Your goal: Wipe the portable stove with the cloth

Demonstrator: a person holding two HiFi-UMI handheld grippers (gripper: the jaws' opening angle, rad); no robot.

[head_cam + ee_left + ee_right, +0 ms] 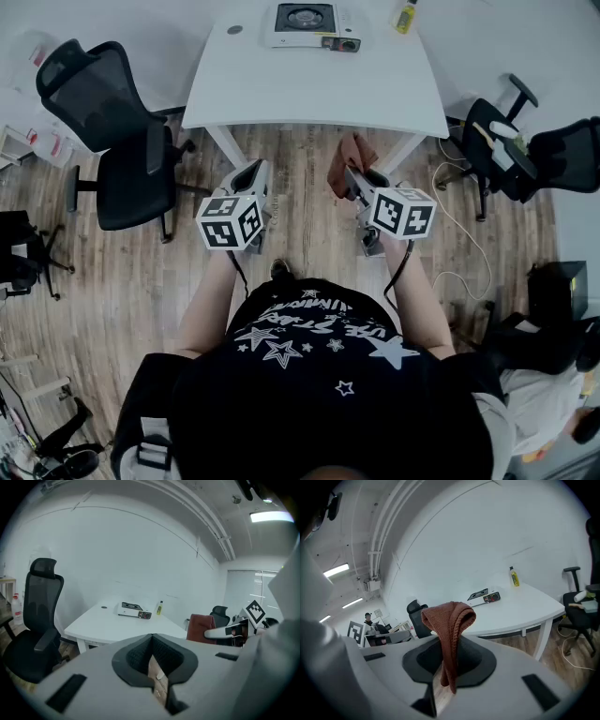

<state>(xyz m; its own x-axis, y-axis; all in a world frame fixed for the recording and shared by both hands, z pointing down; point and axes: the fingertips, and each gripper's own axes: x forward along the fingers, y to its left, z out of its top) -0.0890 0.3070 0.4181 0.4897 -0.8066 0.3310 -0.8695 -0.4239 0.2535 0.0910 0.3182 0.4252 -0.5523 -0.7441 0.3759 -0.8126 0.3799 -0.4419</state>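
The portable stove (309, 25) sits at the far edge of the white table (281, 94), well ahead of both grippers; it also shows as the stove (135, 610) and the stove (485, 596). My right gripper (350, 178) is shut on a brown knitted cloth (352, 153), which is held in the air over the floor in front of the table. In the right gripper view the cloth (451, 625) drapes over the closed jaws of the right gripper (449, 641). My left gripper (251, 172) hangs beside it, shut and holding nothing. The left gripper view shows the left gripper (152, 638) and the cloth (201, 626).
A yellow bottle (405, 17) stands on the table right of the stove. A black office chair (117, 150) stands at the left of the table and another chair (506, 141) at the right. Wooden floor (300, 187) lies below the grippers. A cable (459, 234) trails at the right.
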